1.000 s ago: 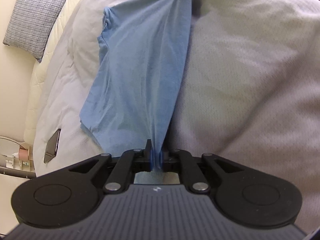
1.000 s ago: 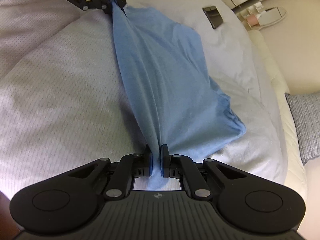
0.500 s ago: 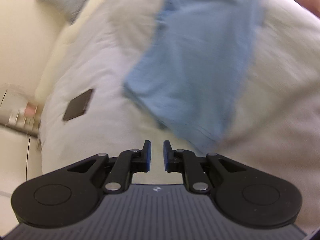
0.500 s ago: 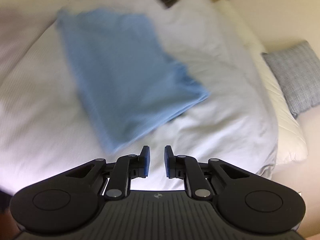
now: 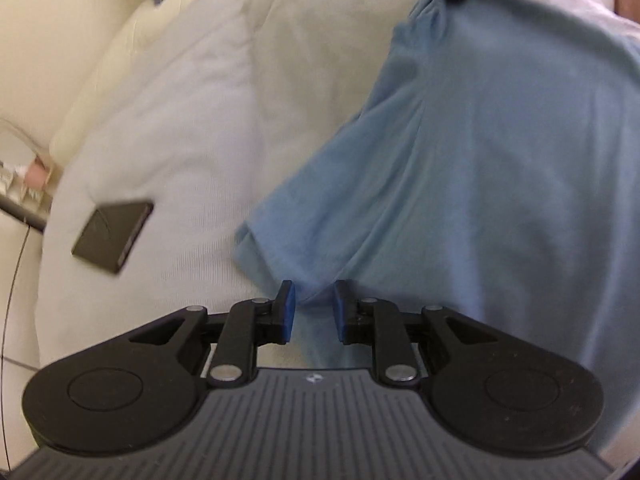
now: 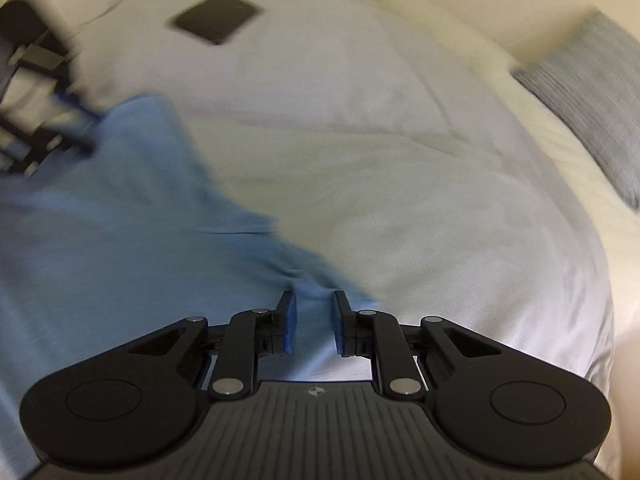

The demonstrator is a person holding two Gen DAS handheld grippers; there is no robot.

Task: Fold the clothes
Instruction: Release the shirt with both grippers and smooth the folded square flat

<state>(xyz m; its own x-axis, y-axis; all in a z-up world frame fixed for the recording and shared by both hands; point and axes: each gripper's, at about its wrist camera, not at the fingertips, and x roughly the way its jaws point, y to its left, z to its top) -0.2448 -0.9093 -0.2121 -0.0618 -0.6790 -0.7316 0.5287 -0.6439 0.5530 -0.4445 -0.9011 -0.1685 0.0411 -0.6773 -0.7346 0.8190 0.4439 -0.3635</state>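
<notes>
left hand-held gripper (image 5: 311, 312): jaws just opening, parted | blue shirt (image 5: 460, 168) corner between | white duvet (image 5: 192, 120)

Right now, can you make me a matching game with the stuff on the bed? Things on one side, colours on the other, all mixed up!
Things:
1. shirt
2. flat slab
3. duvet
4. cushion

Colours:
A. black
B. grey-blue weave
C. light blue
D. white

Pairs: 1-C, 2-A, 3-D, 4-B
</notes>
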